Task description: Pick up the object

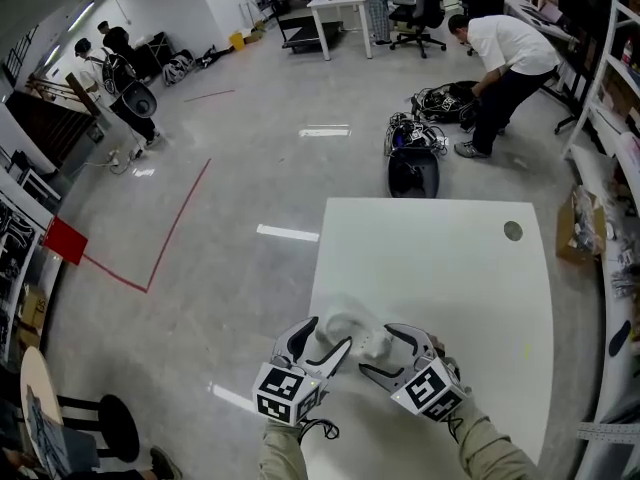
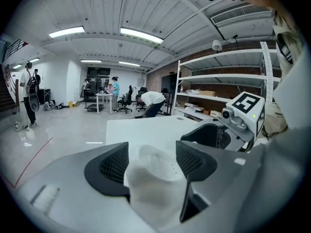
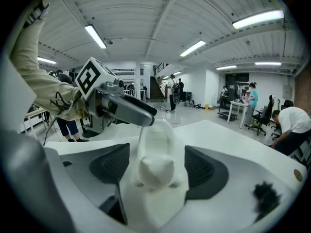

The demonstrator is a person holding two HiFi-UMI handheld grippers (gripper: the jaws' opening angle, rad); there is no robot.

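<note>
White object [image 1: 355, 336] sits on the white table [image 1: 430, 258], toward its 9 o'clock edge. My left gripper [image 1: 325, 340] is at the object's 9 o'clock, jaws spread, object between them, not clamped. My right gripper [image 1: 385, 353] is at its 3 o'clock, likewise spread around it.

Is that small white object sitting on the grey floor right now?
No, the small white object rests on the white table, between the left gripper and the right gripper.
</note>
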